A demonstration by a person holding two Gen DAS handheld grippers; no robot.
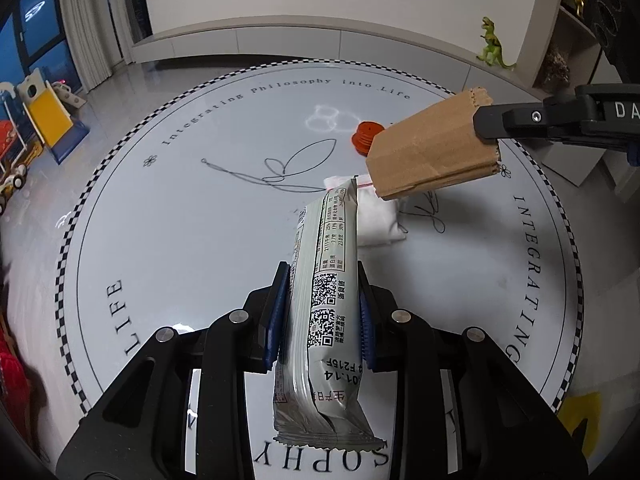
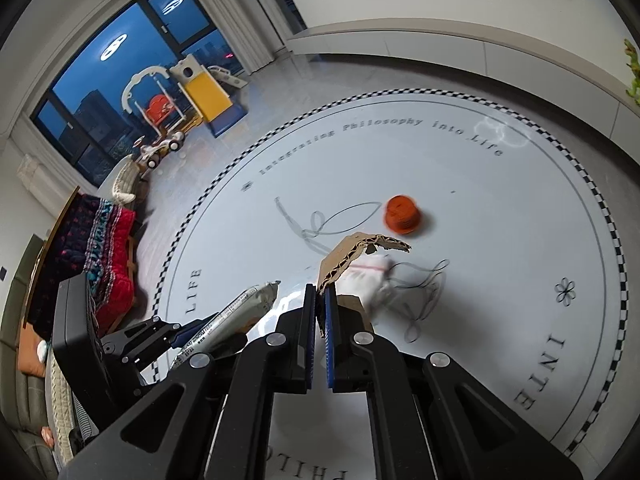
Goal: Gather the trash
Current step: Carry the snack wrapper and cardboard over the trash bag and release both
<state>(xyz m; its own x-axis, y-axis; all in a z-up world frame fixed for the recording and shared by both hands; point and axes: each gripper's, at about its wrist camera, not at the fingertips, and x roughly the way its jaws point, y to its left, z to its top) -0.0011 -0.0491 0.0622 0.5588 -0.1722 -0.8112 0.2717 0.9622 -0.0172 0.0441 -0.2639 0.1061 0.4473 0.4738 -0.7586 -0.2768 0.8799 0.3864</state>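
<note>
My left gripper [image 1: 322,304] is shut on a silver snack wrapper [image 1: 324,300] with QR codes and holds it above the round white table [image 1: 160,240]. The wrapper also shows in the right wrist view [image 2: 236,316]. My right gripper [image 2: 320,320] is shut on a folded brown cardboard piece [image 2: 348,256]; in the left wrist view the cardboard [image 1: 432,152] hangs in the air at the right. A white plastic bag with a red seal [image 1: 378,216] and an orange bottle cap [image 1: 366,136] lie on the table below it; both show in the right wrist view, bag [image 2: 368,276], cap [image 2: 402,214].
A yellow object [image 1: 580,420] sits at the table's near right edge. A green toy dinosaur [image 1: 493,44] stands on the low cabinet behind. Toys and a slide [image 2: 200,92] are on the floor at the left, a patterned cushion [image 2: 100,248] beside the table.
</note>
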